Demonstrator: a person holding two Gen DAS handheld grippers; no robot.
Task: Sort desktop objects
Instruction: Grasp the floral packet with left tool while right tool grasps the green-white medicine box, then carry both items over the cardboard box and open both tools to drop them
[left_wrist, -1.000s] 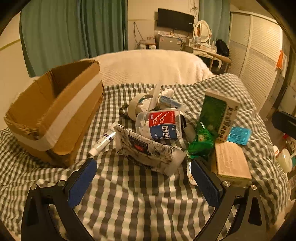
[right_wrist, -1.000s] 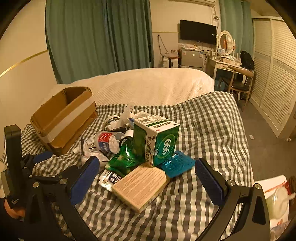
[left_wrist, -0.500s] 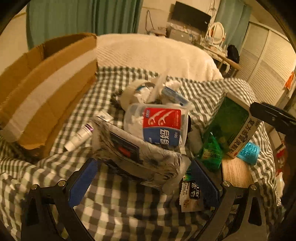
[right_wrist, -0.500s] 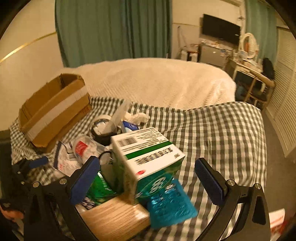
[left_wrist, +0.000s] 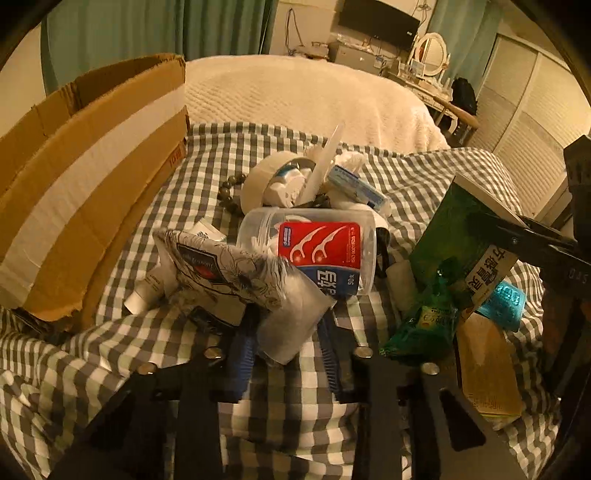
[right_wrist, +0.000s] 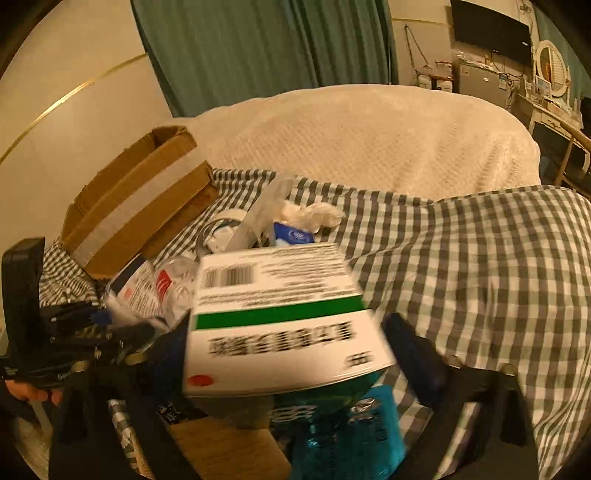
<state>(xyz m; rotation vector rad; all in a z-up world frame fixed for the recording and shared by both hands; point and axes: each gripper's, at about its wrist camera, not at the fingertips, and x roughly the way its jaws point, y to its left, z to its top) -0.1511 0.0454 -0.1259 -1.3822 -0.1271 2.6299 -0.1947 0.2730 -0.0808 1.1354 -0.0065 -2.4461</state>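
My left gripper (left_wrist: 288, 343) is shut on the end of a patterned tissue pack (left_wrist: 236, 273) at the front of a pile on the checked cloth. Behind it lies a clear floss-pick jar (left_wrist: 317, 251) with a red label. My right gripper (right_wrist: 288, 354) has its jaws on both sides of the green and white medicine box (right_wrist: 280, 321), which fills the gap between them; the box also shows in the left wrist view (left_wrist: 465, 236). An open cardboard box (left_wrist: 85, 173) stands at the left, and it also shows in the right wrist view (right_wrist: 136, 199).
A green snack packet (left_wrist: 424, 317), a blue blister pack (left_wrist: 506, 299) and a tan flat box (left_wrist: 487, 369) lie at the right of the pile. A tape roll (left_wrist: 266, 177), beads and small tubes lie behind. A cream blanket (right_wrist: 369, 140) covers the bed beyond.
Both grippers moved forward into the pile. The left jaws closed on the tissue pack. The right jaws closed in around the green and white box.
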